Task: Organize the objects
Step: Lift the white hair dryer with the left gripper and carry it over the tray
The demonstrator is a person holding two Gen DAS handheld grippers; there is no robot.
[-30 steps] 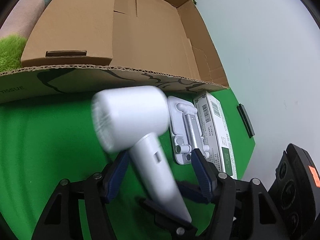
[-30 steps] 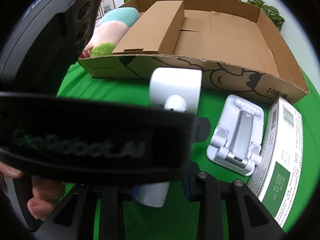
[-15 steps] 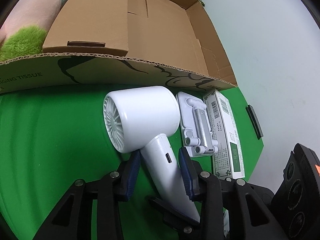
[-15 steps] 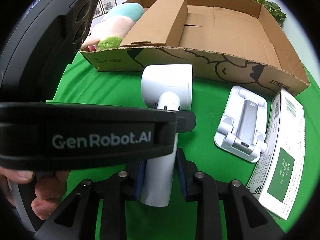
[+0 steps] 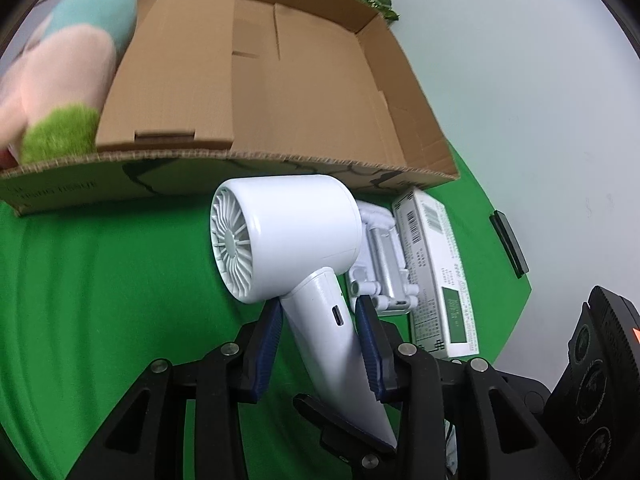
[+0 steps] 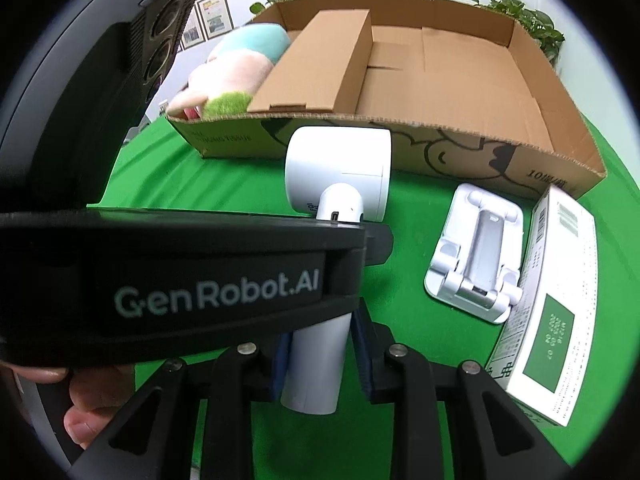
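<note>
Step in hand: left gripper [image 5: 320, 344] and right gripper [image 6: 320, 356] both clamped on hair dryer [image 5: 288, 236] handle, dryer just before cardboard box [image 5: 320, 80] w/ plush toy; next, probably lift over front wall into box.

Right tongs [image 6: 320, 354] pads both sides of white hair dryer [image 6: 338, 168] handle, cardboard box [image 6: 460, 80] behind

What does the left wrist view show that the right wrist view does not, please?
Only the left wrist view shows the ribbed intake grille on the white handheld hair dryer and a flat black object at the cloth's edge. Only the right wrist view shows framed wall pictures and the person's fingers. Both show the open brown cardboard box, white folding stand and white-and-green carton.
</note>
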